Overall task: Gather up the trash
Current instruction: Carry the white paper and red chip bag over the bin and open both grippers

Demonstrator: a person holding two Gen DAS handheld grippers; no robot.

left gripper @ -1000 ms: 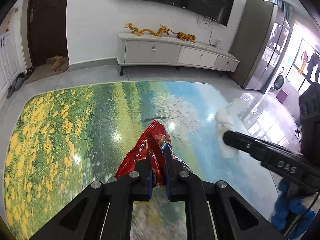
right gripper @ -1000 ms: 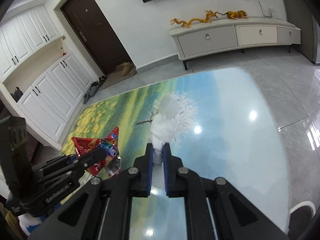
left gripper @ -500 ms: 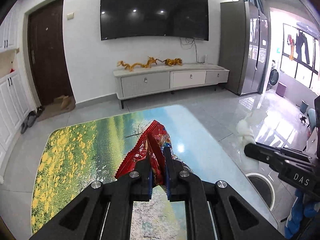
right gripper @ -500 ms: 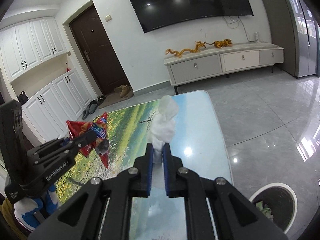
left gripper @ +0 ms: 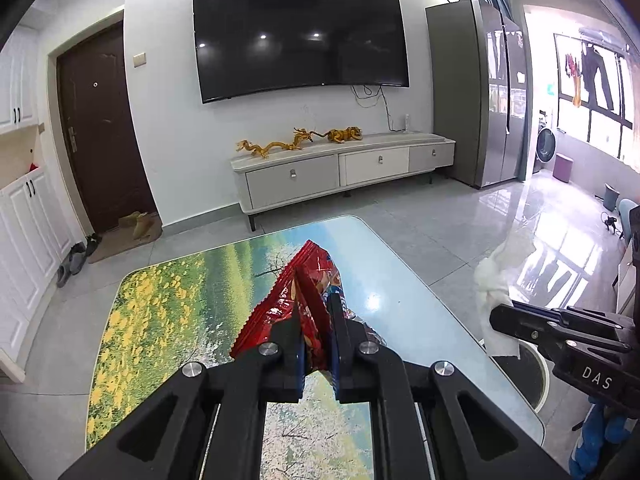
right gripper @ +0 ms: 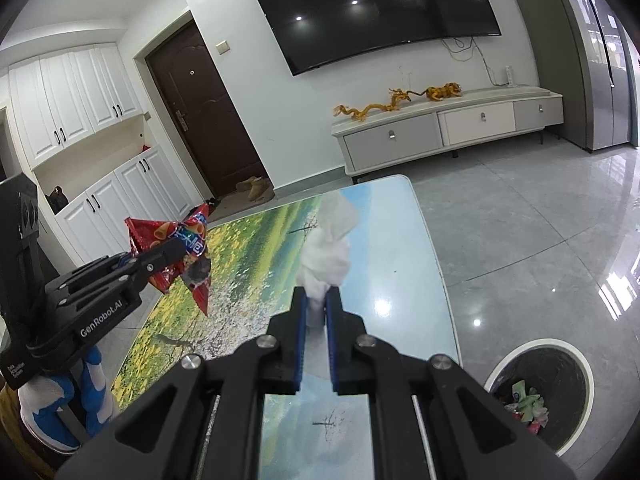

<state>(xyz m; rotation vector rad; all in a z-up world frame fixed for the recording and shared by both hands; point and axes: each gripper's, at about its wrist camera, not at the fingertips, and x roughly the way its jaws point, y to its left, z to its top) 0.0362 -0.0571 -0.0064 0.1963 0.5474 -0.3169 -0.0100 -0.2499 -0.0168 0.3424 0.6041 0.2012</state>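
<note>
- My left gripper (left gripper: 317, 334) is pinching the red snack wrapper (left gripper: 298, 296); my right gripper (right gripper: 316, 310) is clamped on the white tissue wad (right gripper: 327, 254).
- Since a second ago, both loads have risen clear of the table (right gripper: 404, 280).
- The trash bin (right gripper: 540, 394) now shows at lower right, beside the table; I judge release over it comes next.

Both grippers pulled back and up from table (left gripper: 384, 264); trash bin (right gripper: 538, 344) now in view.
</note>
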